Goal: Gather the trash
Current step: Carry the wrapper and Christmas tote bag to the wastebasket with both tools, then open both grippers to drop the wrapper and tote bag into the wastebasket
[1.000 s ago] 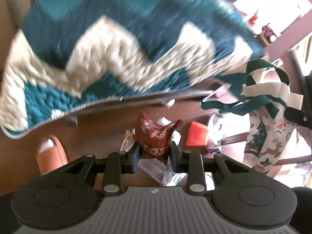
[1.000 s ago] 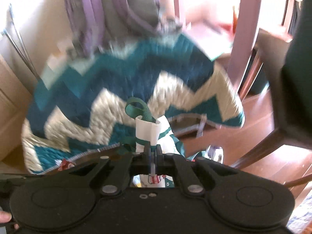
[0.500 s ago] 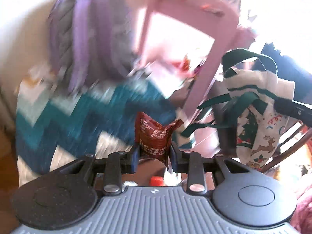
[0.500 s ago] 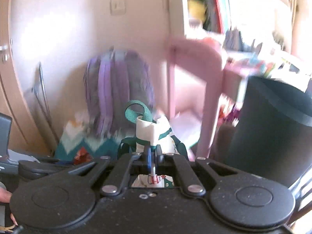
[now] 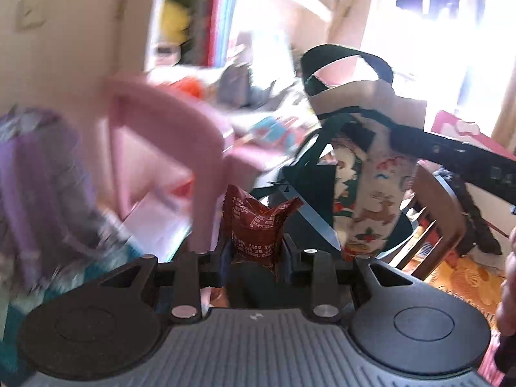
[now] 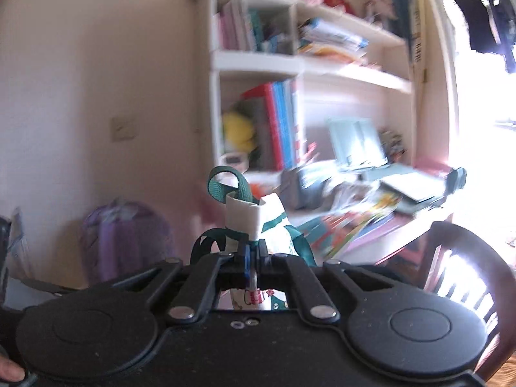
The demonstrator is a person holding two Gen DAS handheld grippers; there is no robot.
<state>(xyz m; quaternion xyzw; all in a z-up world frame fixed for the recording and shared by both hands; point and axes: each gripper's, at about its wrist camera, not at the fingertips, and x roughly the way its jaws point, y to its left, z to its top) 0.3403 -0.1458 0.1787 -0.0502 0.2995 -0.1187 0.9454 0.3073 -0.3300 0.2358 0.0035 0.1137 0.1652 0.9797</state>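
Left hand-held gripper (image 5: 254, 253) is clenched on a crumpled red wrapper (image 5: 258, 225), which sticks up between its fingers; the lower end is hidden. Right hand-held gripper (image 6: 251, 251) is pinched tight on the rim of a cloth bag (image 6: 258, 219); the bag body is mostly hidden below it. Beyond, blurred: pink chair (image 5: 167, 135), cluttered bench (image 6: 380, 206), bookshelf (image 6: 258, 61).

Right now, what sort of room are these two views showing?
Most likely a child's bedroom or study corner in a home: a white bookshelf packed with books, a cluttered pink desk beneath it, and a purple backpack against the wall.
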